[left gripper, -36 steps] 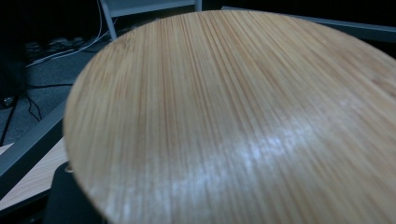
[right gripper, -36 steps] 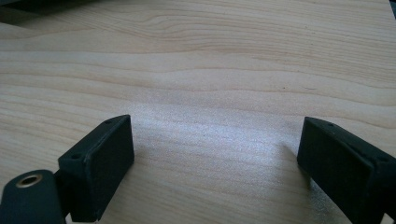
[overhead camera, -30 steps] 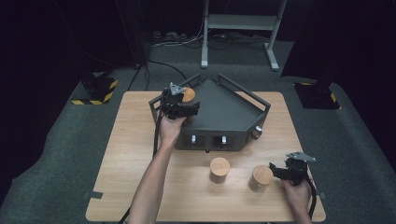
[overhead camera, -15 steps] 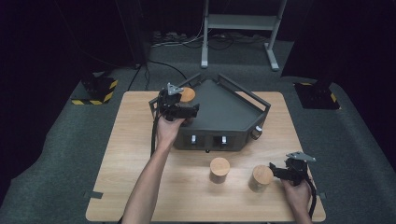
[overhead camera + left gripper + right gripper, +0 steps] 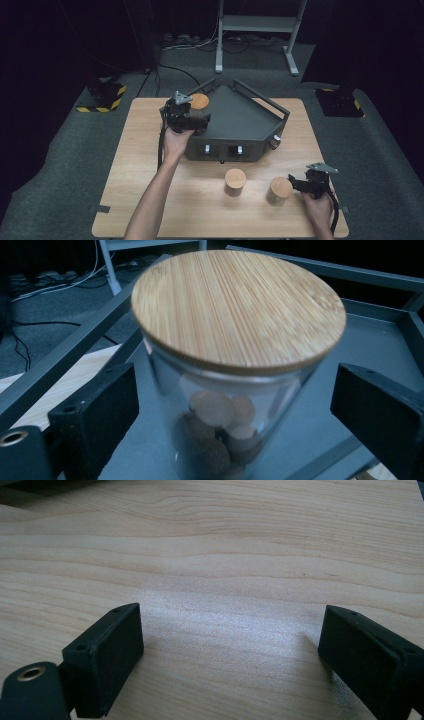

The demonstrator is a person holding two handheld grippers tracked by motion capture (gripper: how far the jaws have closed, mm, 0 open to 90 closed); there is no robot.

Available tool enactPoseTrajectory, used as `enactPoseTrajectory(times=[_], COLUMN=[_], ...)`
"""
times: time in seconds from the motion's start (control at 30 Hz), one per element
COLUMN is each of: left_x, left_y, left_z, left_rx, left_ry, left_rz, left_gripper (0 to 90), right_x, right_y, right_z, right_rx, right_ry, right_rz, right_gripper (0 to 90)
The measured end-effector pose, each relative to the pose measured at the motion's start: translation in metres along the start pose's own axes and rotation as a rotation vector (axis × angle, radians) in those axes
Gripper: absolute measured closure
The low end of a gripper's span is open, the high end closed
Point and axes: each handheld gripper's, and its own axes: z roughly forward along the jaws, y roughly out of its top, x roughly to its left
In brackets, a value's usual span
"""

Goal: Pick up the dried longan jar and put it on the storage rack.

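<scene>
Hidden or unclear: the lower part of the jar is cut off at the bottom edge of the left gripper view, and its brown round contents are blurred behind the glass; whether it stands on the tray floor cannot be told.
Landmark: the dark grey tray, a five-sided box with rails, sits at the middle back of the wooden table.
Jar: glass with a bamboo lid, at the tray's back left corner, seen in the high view as a round lid.
Left gripper: at the tray's left edge; jaws wide apart, one on each side of the jar, with a gap to the glass on both sides, gripping nothing.
Right gripper: in front of the tray, towards the table's right front corner; jaws wide apart over bare wood, holding nothing.
Other jars: two lidded ones in front of the tray, one near the middle, one just beside the right gripper.
</scene>
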Motion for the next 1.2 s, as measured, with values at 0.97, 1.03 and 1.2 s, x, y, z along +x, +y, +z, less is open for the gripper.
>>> enactPoseTrajectory(times=[0.97, 1.03, 1.2], left_x=[-0.004, -0.004, -0.004], left_y=[-0.013, -0.013, -0.015], left_z=[-0.027, -0.029, -0.034], left_rx=[-0.007, -0.010, -0.010], left_ry=[-0.034, -0.033, -0.036], left_rz=[0.023, 0.019, 0.019], left_gripper=[6.0, 6.2, 6.3], right_x=[0.000, 0.000, 0.000], right_y=[0.000, 0.000, 0.000], right_z=[0.000, 0.000, 0.000], right_rx=[0.000, 0.000, 0.000], right_ry=[0.000, 0.000, 0.000], right_rz=[0.000, 0.000, 0.000], right_gripper=[10.4, 10.4, 10.4])
